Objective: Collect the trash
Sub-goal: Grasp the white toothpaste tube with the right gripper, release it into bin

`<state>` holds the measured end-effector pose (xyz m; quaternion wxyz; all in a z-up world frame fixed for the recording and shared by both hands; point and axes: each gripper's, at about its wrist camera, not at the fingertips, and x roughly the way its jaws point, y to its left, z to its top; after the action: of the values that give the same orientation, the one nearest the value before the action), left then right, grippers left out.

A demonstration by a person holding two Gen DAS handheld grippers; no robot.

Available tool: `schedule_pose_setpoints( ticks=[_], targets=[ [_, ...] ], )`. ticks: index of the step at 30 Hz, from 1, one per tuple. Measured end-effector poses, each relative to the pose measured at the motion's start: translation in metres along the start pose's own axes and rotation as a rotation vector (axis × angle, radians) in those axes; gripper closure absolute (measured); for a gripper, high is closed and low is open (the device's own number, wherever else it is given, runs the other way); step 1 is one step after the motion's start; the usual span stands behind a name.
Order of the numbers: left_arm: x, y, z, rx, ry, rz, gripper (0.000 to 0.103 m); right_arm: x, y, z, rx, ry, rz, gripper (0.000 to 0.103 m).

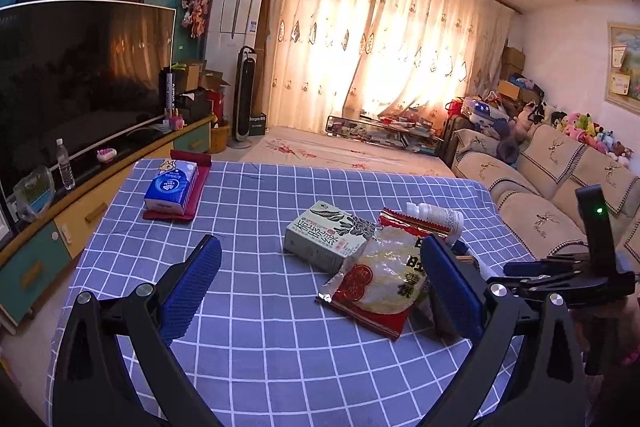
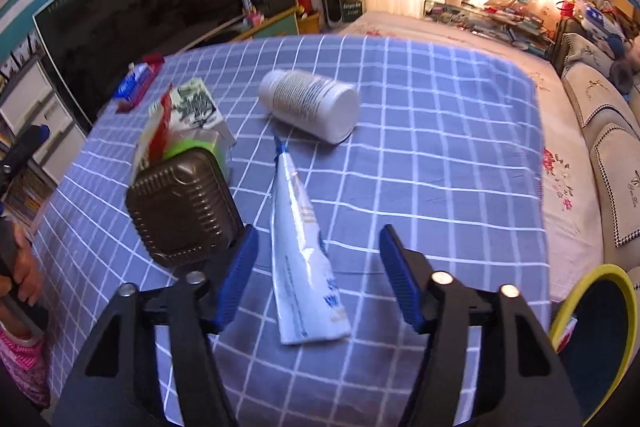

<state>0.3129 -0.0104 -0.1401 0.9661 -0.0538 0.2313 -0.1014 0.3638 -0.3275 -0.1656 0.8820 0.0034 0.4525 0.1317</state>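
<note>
Though flattened, white-blue tube (image 2: 306,259)

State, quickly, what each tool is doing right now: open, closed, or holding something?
Left tool: open, holding nothing.
Right tool: open, straddling the squeezed tube, not gripping it.

Both wrist views — close, angled down — share the checked table (image 1: 280,347).

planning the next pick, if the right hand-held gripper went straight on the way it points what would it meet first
Most likely the squeezed white tube, lying between the open right hand-held gripper; depth is unclear.
</note>
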Motion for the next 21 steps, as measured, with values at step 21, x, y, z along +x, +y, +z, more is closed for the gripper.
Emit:
schedule_pose_setpoints(
  ticks=[21],
  targets=[
    [0.004, -0.01, -0.006, 0.039, 0.019, -0.009, 0.005, -0.01, 0.007, -0.002, -0.008, -0.032, -0.009, 0.08]
  ],
)
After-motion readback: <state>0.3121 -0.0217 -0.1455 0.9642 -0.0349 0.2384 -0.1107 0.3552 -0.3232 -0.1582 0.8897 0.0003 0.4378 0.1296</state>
